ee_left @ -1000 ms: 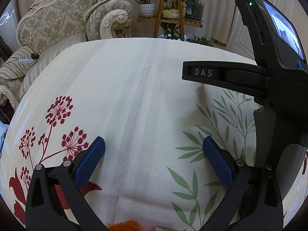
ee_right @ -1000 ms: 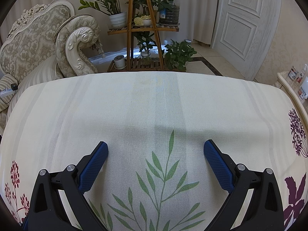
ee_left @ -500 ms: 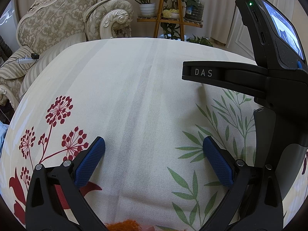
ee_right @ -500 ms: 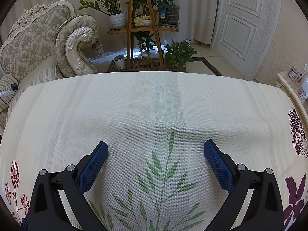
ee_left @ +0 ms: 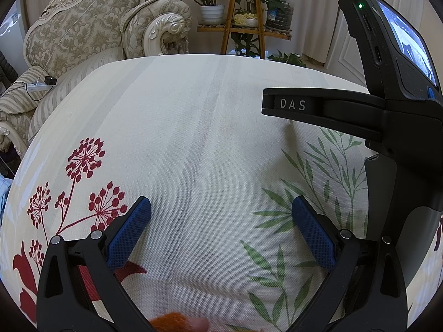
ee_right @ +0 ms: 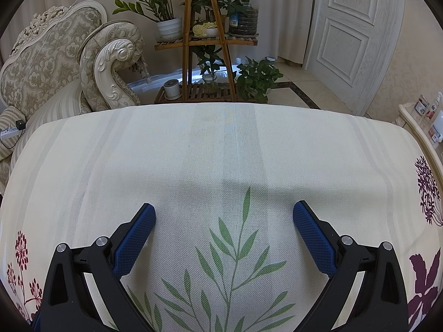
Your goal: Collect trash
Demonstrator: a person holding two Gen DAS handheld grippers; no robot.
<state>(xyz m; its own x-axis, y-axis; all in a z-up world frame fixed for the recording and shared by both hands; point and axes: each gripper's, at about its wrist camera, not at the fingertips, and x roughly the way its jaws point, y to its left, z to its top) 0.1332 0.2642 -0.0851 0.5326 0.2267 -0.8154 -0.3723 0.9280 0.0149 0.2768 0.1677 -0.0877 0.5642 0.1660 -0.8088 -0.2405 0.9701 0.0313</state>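
With both the left gripper point(ee_left: 221, 227) and right gripper point(ee_right: 223, 228) spread empty over the tablecloth point(ee_right: 221, 149), the only likely trash was an orange scrap point(ee_left: 173, 322) at the near edge, best approached by drawing the left back first.

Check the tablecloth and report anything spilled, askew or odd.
Nothing spilled or askew. The tablecloth lies flat and bare between both open tools. One oddity: an orange fuzzy object pokes in at the bottom edge of the left wrist view, too cropped to identify.
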